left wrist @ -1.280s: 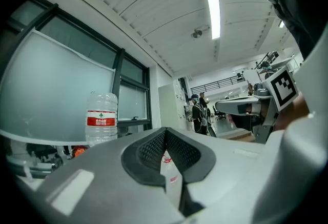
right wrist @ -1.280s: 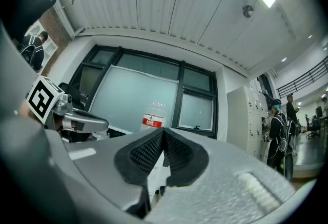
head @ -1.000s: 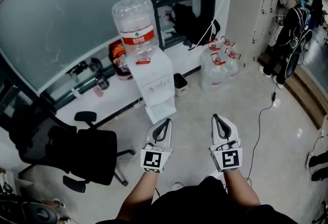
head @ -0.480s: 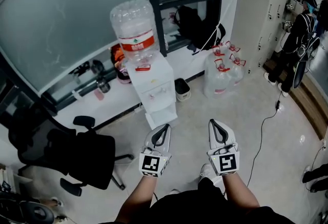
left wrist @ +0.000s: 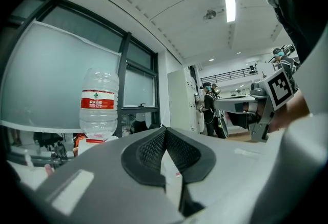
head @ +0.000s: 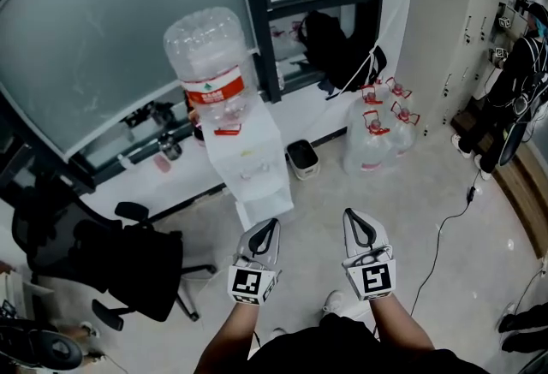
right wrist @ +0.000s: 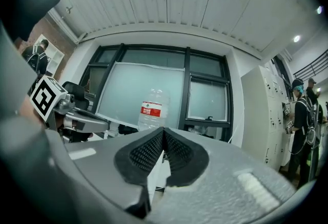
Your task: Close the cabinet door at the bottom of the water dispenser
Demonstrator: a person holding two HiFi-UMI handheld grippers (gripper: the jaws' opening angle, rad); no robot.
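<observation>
The white water dispenser stands against the window wall with a clear bottle on top. At its base a white panel juts out toward me; I cannot tell for sure that it is the cabinet door. My left gripper is shut and empty, its tip just in front of that panel. To its right, over the floor, my right gripper is shut too. The left gripper view shows the jaws closed with the bottle beyond. In the right gripper view the gripper points at the bottle.
A black office chair stands to the left of the dispenser. A small bin and several full water jugs sit to its right. A black cable runs over the floor, and a person stands by the lockers.
The dispenser has slid left and nearer in the head view. Both grippers sit lower in the picture and closer to the dispenser's base. Both stayed shut.
</observation>
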